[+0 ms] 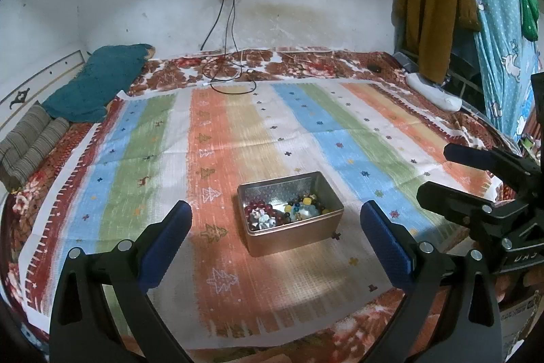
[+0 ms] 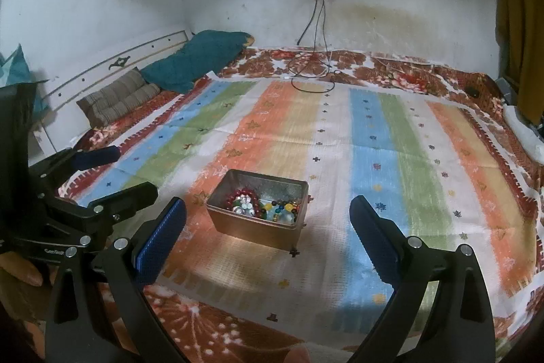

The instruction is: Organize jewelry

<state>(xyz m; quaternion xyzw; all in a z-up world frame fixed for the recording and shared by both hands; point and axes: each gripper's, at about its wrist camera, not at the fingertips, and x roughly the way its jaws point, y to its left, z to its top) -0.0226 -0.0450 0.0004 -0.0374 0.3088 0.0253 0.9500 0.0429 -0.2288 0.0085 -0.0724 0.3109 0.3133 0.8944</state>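
Note:
An open gold metal tin (image 1: 292, 235) stands on the striped cloth; it also shows in the right wrist view (image 2: 253, 232). Inside lie a dark red bead bracelet (image 1: 258, 205), silver pieces and mixed coloured beads (image 1: 304, 206); they show in the right wrist view too, the red bracelet (image 2: 238, 194) and the coloured beads (image 2: 282, 208). My left gripper (image 1: 275, 227) is open and empty, above the cloth just short of the tin. My right gripper (image 2: 268, 223) is open and empty, also just short of the tin. Each gripper shows at the edge of the other's view.
A striped multicolour cloth (image 1: 238, 131) covers a bed with a brown floral sheet. A teal blanket (image 1: 98, 84) and striped pillow (image 1: 30, 142) lie at the left. Cables (image 1: 227, 73) trail from a wall socket. Clothes (image 1: 435, 5) hang at the right.

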